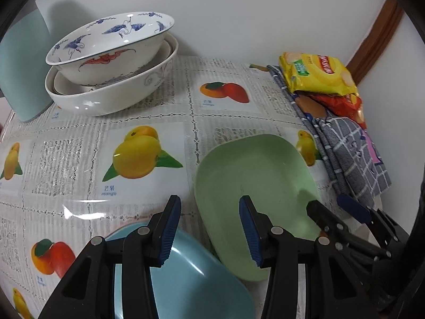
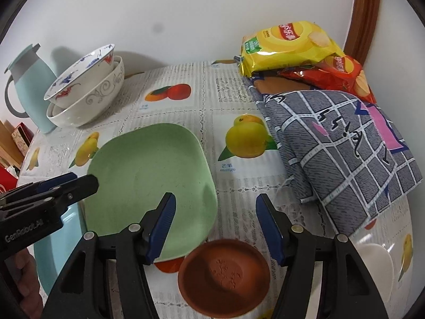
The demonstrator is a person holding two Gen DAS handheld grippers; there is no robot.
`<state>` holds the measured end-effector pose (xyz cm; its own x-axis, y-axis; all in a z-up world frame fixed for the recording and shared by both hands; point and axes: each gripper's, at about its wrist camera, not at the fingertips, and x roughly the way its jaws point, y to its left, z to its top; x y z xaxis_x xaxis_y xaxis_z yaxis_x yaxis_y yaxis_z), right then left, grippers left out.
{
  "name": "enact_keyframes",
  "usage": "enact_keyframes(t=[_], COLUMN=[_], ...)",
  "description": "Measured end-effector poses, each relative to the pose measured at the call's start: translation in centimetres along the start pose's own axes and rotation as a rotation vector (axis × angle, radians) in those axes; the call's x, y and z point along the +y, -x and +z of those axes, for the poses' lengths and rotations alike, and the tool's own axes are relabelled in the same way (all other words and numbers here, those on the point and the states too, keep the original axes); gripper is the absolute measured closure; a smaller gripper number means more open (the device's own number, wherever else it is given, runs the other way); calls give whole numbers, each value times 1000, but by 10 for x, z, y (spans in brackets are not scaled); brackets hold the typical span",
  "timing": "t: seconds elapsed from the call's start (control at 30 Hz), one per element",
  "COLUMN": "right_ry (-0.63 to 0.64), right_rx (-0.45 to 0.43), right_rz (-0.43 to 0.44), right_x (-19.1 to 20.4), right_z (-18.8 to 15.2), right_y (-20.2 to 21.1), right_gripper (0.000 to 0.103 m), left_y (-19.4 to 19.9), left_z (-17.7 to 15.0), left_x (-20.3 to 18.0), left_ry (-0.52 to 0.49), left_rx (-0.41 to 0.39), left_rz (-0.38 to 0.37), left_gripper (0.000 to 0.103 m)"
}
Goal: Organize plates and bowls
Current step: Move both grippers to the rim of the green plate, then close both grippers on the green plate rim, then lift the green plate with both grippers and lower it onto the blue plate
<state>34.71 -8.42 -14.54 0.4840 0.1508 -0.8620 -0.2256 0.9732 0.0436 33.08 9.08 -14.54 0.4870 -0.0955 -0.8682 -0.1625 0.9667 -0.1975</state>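
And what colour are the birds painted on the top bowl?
Blue birds on the white top bowl, plus a red one outside. The left wrist view shows them best.

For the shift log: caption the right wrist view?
Open right gripper above brown saucer, beside green plate.

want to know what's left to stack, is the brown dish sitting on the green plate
No, the brown dish rests on the tablecloth beside the green plate, under the open right gripper.

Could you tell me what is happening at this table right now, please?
A person is sorting dishes with two hand-held tongs. Both the left tongs and right tongs are open and hold nothing. The square green plate overlaps the light blue plate; the small brown clay saucer sits nearer. The stacked white porcelain bowls stand by the wall.
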Motion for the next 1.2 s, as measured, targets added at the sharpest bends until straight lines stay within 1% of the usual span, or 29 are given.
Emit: enact_keyframes(t=[0.1, 0.17, 0.2, 0.27, 0.3, 0.33, 0.37, 0.4, 0.43, 0.5, 0.57, 0.67, 0.73, 0.83, 1.03, 1.2], right_ry=[12, 12, 9, 1, -2, -6, -9, -9, -12, -25, -29, -46, -55, -55, -62, -57], right_rx=[10, 27, 38, 56, 63, 69, 77, 82, 82, 75, 55, 27, 12, -13, -61, -97], right_rz=[-14, -17, -18, -20, -19, -18, -15, -9, 1, -1, -17, -15, -1, -4, 10, 37], right_x=[3, 3, 3, 2, 2, 1, 1, 0, 0, 0, 0, -2, -3, -2, 2, 12], right_z=[-1, 0, 0, 0, 0, 0, -1, 0, -1, 0, 1, 5, 8, 9, 8, 0], right_y=[-7, -13, -17, -23, -26, -28, -31, -33, -34, -34, -32, -23, -16, -2, 33, 63], right_gripper=[45, 53, 55, 64, 68, 76, 80, 87, 91, 92, 92, 94, 94, 95, 95, 96], left_y=[-8, -13, -16, -20, -21, -24, -27, -29, -29, -28, -26, -19, -12, 1, 35, 65], left_z=[1, 2, 2, 3, 3, 3, 3, 2, 1, -1, 0, 2, 2, 1, -3, -15], left_x=[0, 0, 0, 0, 0, 0, 0, 1, 2, 1, 4, 8, 8, 6, 7, 12], left_ry=[4, 7, 9, 11, 11, 11, 13, 20, 24, 14, 25, 52, 54, 49, 47, 53], left_rx=[14, 19, 20, 22, 23, 28, 36, 41, 37, 23, 19, 2, -11, -29, -64, -95], left_rz=[-12, -14, -7, -10, -11, -11, -10, -3, 4, 10, -4, -36, -42, -47, -51, -32], left_gripper=[59, 59, 59, 60, 62, 70, 77, 79, 86, 89, 93, 94, 94, 94, 94, 94])
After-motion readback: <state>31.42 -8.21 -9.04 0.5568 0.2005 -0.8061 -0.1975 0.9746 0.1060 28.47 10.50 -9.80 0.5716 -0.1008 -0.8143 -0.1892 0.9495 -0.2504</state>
